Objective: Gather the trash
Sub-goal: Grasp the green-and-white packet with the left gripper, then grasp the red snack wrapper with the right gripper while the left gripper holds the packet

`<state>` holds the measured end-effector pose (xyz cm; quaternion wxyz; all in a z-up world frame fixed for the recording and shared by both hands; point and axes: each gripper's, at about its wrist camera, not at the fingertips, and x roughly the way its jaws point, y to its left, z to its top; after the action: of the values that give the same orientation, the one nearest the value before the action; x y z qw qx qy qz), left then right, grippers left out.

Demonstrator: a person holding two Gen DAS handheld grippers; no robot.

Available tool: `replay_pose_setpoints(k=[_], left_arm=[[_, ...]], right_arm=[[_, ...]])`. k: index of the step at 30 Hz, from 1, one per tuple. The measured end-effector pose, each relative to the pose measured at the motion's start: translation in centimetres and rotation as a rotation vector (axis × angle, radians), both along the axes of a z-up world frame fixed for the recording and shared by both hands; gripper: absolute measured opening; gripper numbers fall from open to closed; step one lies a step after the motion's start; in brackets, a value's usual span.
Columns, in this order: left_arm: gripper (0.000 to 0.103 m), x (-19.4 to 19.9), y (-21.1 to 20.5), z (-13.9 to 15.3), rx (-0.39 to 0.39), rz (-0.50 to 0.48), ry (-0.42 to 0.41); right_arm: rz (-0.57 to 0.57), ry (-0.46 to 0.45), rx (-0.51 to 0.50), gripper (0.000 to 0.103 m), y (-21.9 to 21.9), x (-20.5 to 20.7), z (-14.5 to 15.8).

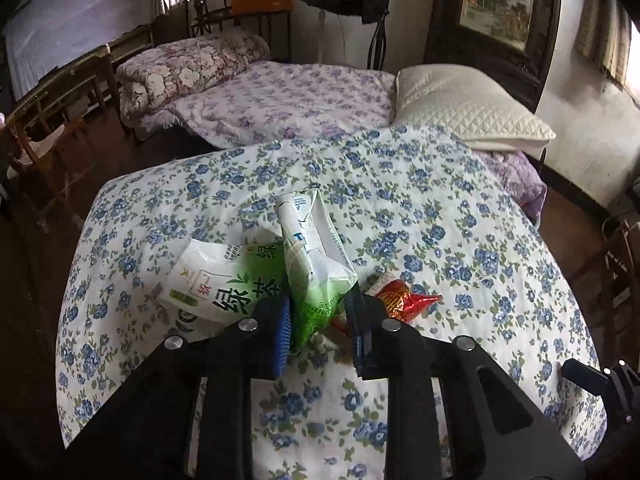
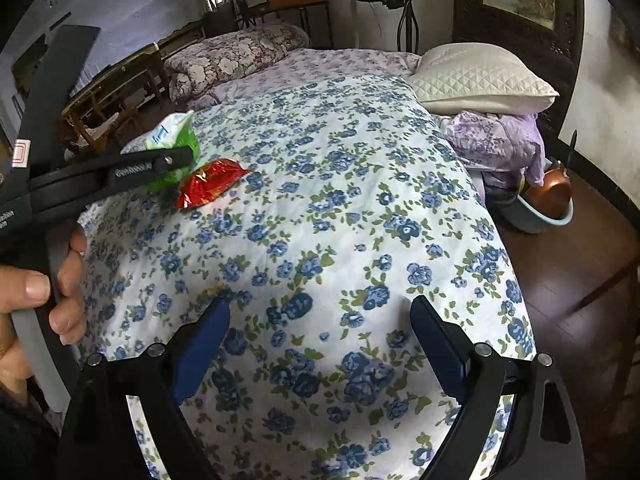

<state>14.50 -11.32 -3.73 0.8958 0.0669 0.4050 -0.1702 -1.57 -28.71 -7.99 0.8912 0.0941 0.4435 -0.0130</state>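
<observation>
On bed quilt (image 1: 400, 208), L gripper (image 1: 318, 316) jaws pinch green wrapper (image 1: 316, 264), hiding its lower end; R gripper (image 2: 320, 320) jaws wide, empty.

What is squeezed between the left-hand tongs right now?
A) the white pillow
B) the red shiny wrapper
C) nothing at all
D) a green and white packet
D: in the left view the left tongs have their blue pads closed against a green and white packet, while the red wrapper lies beside them on the flowered quilt.

black left gripper (image 1: 316, 320), blue pads (image 2: 202, 344), silver screws
</observation>
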Motion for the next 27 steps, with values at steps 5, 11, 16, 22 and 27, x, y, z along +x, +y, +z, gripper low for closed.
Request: replay_pose_setpoints(k=[5, 11, 16, 22, 27], left_arm=[[0.021, -1.8, 2.9, 2.6, -0.051, 0.044, -0.032], [0.018, -3.9, 7.5, 6.6, -0.180, 0.090, -0.026], [0.017, -6.8, 10.3, 7.6, -0.250, 0.103, 0.005], [0.018, -8.5, 12.4, 5.2, -0.278, 0.110, 0.129], [0.018, -7.7, 11.6, 3.7, -0.234, 0.100, 0.154]], right_arm=[[0.003, -0.006, -0.026, 0.090, 0.2, -0.1, -0.1], [0.000, -0.017, -0.058, 0.090, 0.3, -0.3, -0.2], [0.005, -0.043, -0.043, 0.090, 0.2, -0.8, 0.2], [0.001, -0.019, 0.081, 0.090, 0.2, 0.6, 0.5], [0.055, 0.021, 0.049, 0.091, 2.7, 3.8, 0.3]])
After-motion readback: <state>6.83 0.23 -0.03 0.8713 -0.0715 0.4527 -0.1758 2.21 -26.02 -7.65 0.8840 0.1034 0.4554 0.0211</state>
